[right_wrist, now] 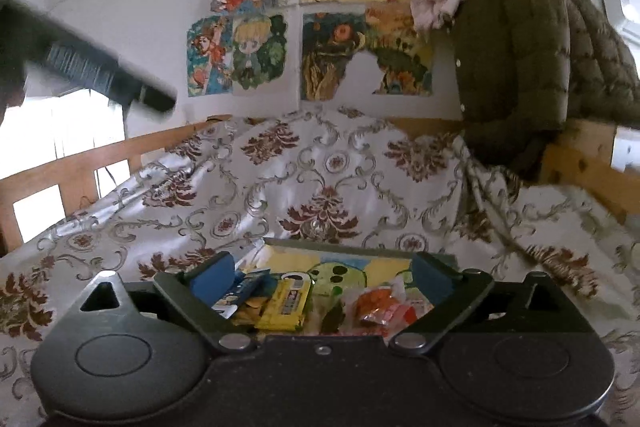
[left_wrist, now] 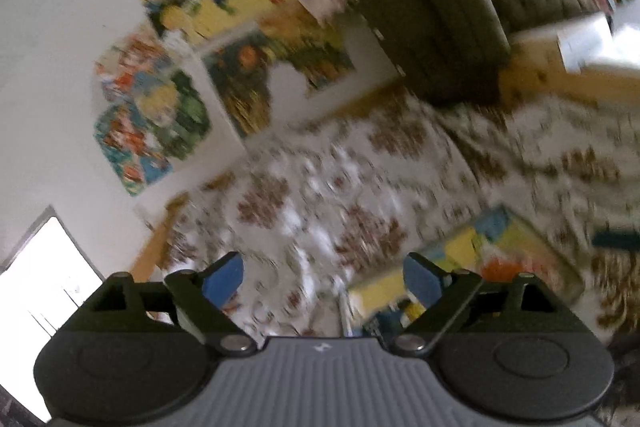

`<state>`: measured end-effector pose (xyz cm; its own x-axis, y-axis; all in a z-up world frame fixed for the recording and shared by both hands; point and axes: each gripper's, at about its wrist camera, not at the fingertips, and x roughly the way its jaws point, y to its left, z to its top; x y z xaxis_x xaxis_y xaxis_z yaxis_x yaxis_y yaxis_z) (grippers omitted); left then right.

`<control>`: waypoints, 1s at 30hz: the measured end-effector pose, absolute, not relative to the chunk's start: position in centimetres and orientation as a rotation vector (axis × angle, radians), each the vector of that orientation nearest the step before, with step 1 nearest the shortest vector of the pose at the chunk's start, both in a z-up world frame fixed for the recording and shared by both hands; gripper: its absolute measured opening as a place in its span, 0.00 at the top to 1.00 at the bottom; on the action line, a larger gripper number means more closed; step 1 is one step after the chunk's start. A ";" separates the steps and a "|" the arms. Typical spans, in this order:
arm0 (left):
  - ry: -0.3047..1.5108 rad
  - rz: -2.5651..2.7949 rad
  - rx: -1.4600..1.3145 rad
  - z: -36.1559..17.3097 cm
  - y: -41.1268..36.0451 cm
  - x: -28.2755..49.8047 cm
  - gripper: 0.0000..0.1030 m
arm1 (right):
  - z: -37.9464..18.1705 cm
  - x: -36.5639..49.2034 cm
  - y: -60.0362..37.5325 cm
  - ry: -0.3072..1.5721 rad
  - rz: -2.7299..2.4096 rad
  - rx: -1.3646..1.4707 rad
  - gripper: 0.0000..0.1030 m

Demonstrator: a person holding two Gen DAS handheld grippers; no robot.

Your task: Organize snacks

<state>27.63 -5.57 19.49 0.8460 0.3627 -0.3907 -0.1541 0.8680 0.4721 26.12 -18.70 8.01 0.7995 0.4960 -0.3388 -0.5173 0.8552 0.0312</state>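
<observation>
In the right wrist view my right gripper (right_wrist: pixel 322 273) stands open, nothing between its blue pads (right_wrist: pixel 212 277). Just below and beyond it lies a shallow box (right_wrist: pixel 352 247) with a colourful cartoon lining. The box holds snacks: a yellow packet (right_wrist: pixel 286 303), a blue packet (right_wrist: pixel 240 293) and an orange-red wrapped one (right_wrist: pixel 378 307). In the blurred left wrist view my left gripper (left_wrist: pixel 323 279) is open and empty above the bedspread. The same box (left_wrist: pixel 480 251) lies to its lower right.
A cream bedspread (right_wrist: pixel 320 179) with brown floral pattern covers the bed. A wooden frame (right_wrist: pixel 100 155) runs along the left and back. An olive quilted jacket (right_wrist: pixel 528 55) hangs at the right. Posters (right_wrist: pixel 248 47) cover the wall. A dark blurred shape (right_wrist: pixel 100 67) crosses the upper left.
</observation>
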 end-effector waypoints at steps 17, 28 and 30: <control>0.194 0.380 0.393 33.7 -4.9 21.4 0.06 | 11.0 19.1 -18.7 0.317 0.550 -0.128 0.04; 0.059 0.440 0.302 44.7 -0.8 13.0 0.01 | 11.4 18.1 -19.2 0.342 0.537 -0.131 0.04; 0.040 0.419 0.279 46.7 -0.5 10.8 0.01 | 11.4 18.0 -19.2 0.345 0.540 -0.127 0.04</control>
<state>10.82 -0.48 46.71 0.9133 0.4069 0.0187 -0.3959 0.8760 0.2755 17.98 -19.15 11.39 0.8016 0.4816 -0.3543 -0.5238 0.8514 -0.0278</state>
